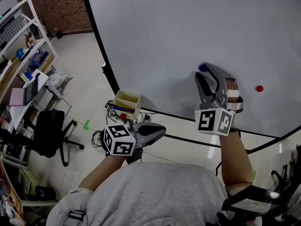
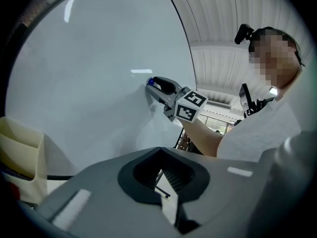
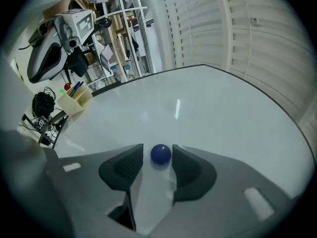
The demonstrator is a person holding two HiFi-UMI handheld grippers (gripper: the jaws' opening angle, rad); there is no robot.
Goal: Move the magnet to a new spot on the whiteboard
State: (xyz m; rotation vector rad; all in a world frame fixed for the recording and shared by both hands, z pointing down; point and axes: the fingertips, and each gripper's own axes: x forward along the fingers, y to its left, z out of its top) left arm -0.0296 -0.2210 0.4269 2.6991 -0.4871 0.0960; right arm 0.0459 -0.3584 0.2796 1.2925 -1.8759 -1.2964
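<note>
A small blue magnet (image 1: 202,68) sticks to the whiteboard (image 1: 188,27). My right gripper (image 1: 205,70) is up against the board with one jaw on each side of the magnet. In the right gripper view the blue magnet (image 3: 160,153) sits between the fingertips of the right gripper (image 3: 158,148), with a thin gap on its left side, so the jaws are open and do not clamp it. My left gripper (image 1: 162,130) hangs low by the board's lower edge, shut and empty. The left gripper view shows the left gripper (image 2: 161,150) and, beyond it, the right gripper (image 2: 153,83) at the blue magnet (image 2: 150,82).
A red magnet (image 1: 259,88) sticks to the board right of my right gripper. A cream pen holder (image 1: 127,102) hangs at the board's lower left corner. On the floor to the left are a black office chair (image 1: 49,131) and white shelves (image 1: 23,55).
</note>
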